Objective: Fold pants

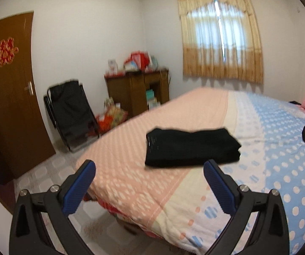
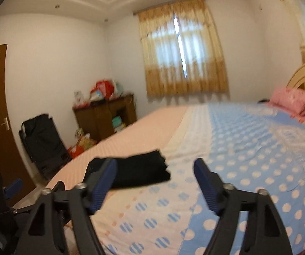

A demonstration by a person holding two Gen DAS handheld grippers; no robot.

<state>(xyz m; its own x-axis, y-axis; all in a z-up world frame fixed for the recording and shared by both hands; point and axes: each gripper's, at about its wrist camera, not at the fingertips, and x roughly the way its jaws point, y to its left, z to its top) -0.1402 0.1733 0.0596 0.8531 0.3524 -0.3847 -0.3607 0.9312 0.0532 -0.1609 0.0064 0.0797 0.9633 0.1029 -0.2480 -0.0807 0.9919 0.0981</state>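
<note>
Black pants (image 1: 191, 147) lie folded in a compact stack on the bed (image 1: 173, 201), on the pink part of the cover beside its blue polka-dot half. The left claw (image 1: 149, 170) hangs wide open and empty, pants at its 12 o'clock; the right claw (image 2: 155, 167), also agape, has them at 11 o'clock.

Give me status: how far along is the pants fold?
Looks done: the black pants lie in a compact folded stack on the bed. In hand: nothing; the left gripper and right gripper are both open, clear of the cloth. Left: likely nothing except perhaps tidying.
</note>
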